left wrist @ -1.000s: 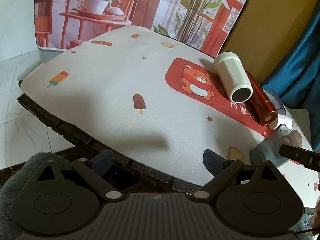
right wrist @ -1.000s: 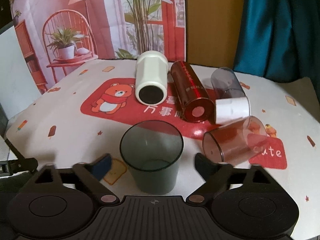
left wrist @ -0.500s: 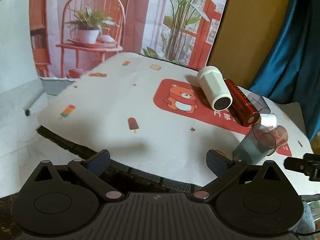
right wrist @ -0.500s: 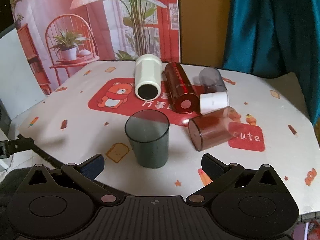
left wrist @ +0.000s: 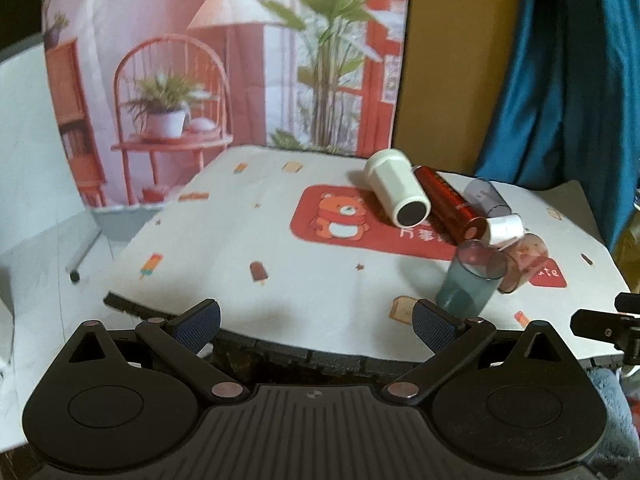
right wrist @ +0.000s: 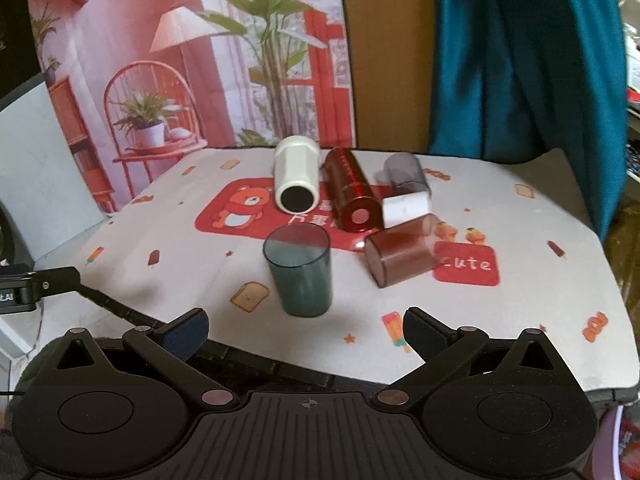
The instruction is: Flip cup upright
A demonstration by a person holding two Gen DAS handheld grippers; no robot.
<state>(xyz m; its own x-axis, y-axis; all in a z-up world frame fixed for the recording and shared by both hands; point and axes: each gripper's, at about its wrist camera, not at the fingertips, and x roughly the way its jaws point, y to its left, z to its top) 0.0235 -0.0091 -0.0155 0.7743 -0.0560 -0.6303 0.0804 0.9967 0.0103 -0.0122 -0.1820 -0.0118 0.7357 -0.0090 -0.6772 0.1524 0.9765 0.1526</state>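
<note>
A dark teal see-through cup [right wrist: 299, 272] stands upright on the patterned table [right wrist: 540, 300], also in the left wrist view [left wrist: 470, 280]. Behind it lie a white cup [right wrist: 297, 185], a red metallic cylinder [right wrist: 352, 196], a grey clear cup with a white cap [right wrist: 405, 192] and a brown clear cup [right wrist: 402, 250], all on their sides. My right gripper [right wrist: 306, 330] is open and empty, at the table's front edge, apart from the teal cup. My left gripper [left wrist: 316, 320] is open and empty at the front left edge.
A printed backdrop [right wrist: 200, 60] with plants and a chair hangs behind the table. A teal curtain [right wrist: 520, 52] hangs at the back right. The table's dark foam edge [left wrist: 280, 350] runs just beyond the left fingers. The other gripper's tip [left wrist: 604, 320] shows at right.
Both grippers have pulled back and risen away from the table. The teal cup stands farther from the right gripper than before. The cups have not moved.
</note>
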